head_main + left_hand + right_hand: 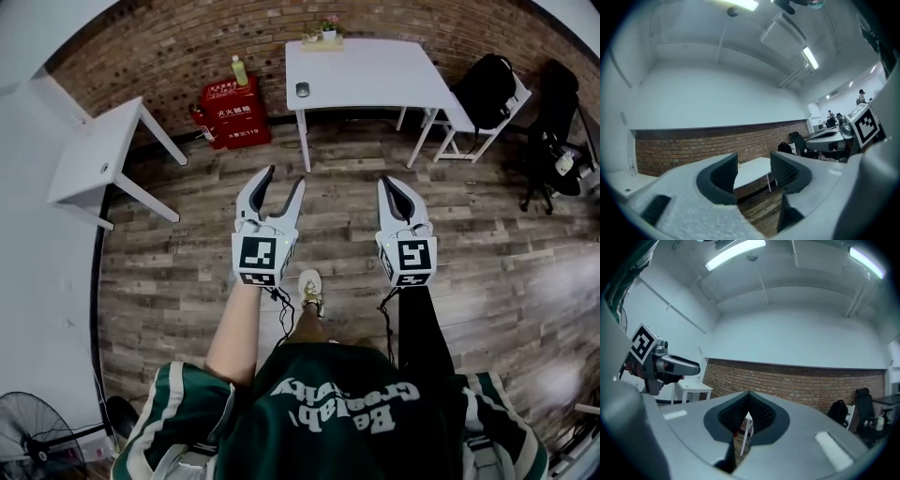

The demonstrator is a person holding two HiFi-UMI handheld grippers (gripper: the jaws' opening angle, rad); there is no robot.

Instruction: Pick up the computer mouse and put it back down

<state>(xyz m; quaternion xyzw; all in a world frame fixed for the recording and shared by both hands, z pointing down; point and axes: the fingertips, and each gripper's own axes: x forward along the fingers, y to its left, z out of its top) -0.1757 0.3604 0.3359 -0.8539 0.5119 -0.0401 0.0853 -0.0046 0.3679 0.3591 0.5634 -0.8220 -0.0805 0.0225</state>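
Note:
The dark computer mouse [302, 90] lies near the left edge of a white table [375, 75] by the brick wall, well ahead of both grippers. My left gripper [286, 178] is held level over the wooden floor, open, with nothing between its jaws. Beside it, my right gripper [386, 184] is shut with nothing in it. In the left gripper view the gap of the left gripper [754, 164] frames the distant white table [751, 174]. In the right gripper view the pads of the right gripper [749, 411] meet. The mouse cannot be made out in either gripper view.
A red box [234, 112] with a bottle [239, 70] on top stands left of the table. A second white table [98, 155] is at far left. A black backpack [487, 89] rests on a white chair, and an office chair [553, 141] stands at right. A fan [37, 441] is at lower left.

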